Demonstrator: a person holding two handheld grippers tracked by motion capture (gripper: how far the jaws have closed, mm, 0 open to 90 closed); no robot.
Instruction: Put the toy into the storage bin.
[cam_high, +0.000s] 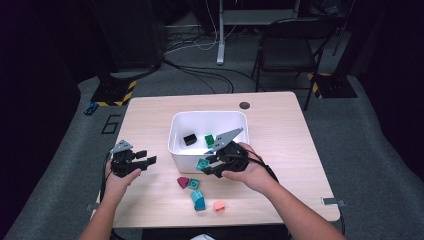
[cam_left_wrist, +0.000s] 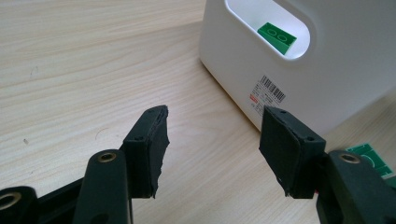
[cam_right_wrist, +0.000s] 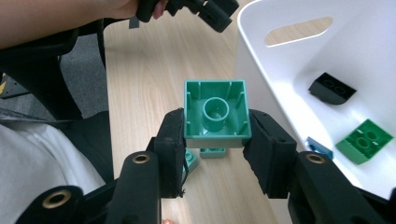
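Between the jaws of the right hand-held gripper (cam_right_wrist: 215, 140) sits a teal brick (cam_right_wrist: 215, 114), clamped by its sides, hollow underside facing the camera, raised over the tabletop (cam_right_wrist: 140, 84). Just beyond, to its right in that view, rises the white bin (cam_right_wrist: 261, 70), so the carry goes up over the near wall. Farther off, the left hand-held gripper (cam_high: 145, 157) hangs spread and empty
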